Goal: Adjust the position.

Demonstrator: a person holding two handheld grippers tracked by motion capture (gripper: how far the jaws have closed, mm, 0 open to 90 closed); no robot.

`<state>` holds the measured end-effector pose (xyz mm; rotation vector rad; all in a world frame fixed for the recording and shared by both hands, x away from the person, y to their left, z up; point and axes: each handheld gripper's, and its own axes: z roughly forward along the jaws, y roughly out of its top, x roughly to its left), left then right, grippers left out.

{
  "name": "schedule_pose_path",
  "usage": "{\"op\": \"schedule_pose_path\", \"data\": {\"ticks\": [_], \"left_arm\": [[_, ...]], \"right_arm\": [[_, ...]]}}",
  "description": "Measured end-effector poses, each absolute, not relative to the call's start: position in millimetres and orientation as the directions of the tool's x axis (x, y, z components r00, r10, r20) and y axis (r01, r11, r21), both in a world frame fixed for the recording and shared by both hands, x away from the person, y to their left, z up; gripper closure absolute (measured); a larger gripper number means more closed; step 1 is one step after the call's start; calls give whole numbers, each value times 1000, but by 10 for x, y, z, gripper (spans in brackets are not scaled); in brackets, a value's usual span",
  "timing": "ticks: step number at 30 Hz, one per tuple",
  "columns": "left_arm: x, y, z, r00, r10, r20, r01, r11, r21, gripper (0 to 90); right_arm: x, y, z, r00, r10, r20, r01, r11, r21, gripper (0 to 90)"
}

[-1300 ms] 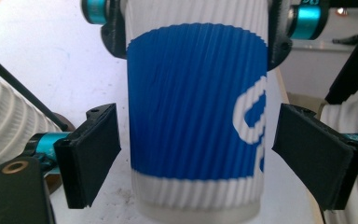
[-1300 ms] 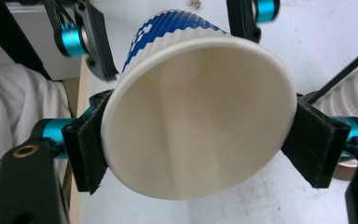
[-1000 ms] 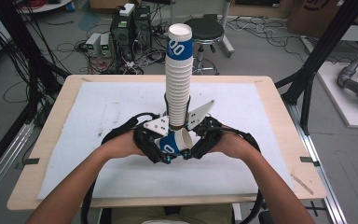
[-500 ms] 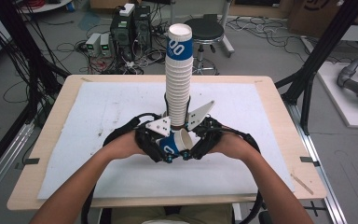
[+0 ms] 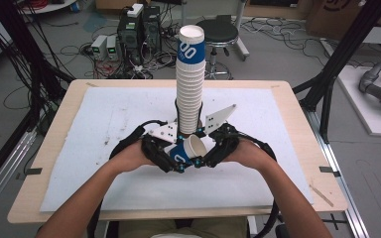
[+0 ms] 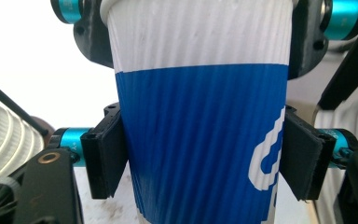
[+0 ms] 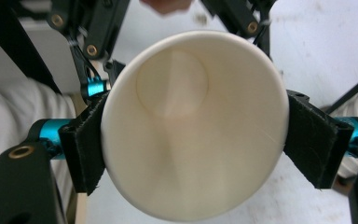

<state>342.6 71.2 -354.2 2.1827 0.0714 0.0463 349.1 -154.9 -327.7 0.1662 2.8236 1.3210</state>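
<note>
Cups: you hold one loose cup [image 5: 187, 151] on its side near the table's [image 5: 54, 148] front; one tall stack [image 5: 189, 84] stands just behind.
Left gripper [image 5: 171, 159]: just closed, clamped on its blue wall.
Right gripper [image 5: 203, 158]: clamped at the rim.
Right gripper view: the cup's bare inside.

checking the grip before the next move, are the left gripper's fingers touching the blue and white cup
Touching. In the left gripper view both black fingers press flat against the ribbed sides of the blue and white cup, with no gap on either side.
</note>
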Motion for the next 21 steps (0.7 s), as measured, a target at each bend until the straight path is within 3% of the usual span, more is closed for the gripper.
{"op": "schedule_pose_path", "data": {"ticks": [13,21], "left_arm": [[3419,827,-3658,993,108,-56,89,-341,936,261],[3417,855,-3713,989,124,-75,100,-204,974,258]], "right_arm": [[3505,-1733,-3172,-985,130,110,153,399,904,134],[3519,-1841,-3275,-974,155,166,206,302,931,133]]}}
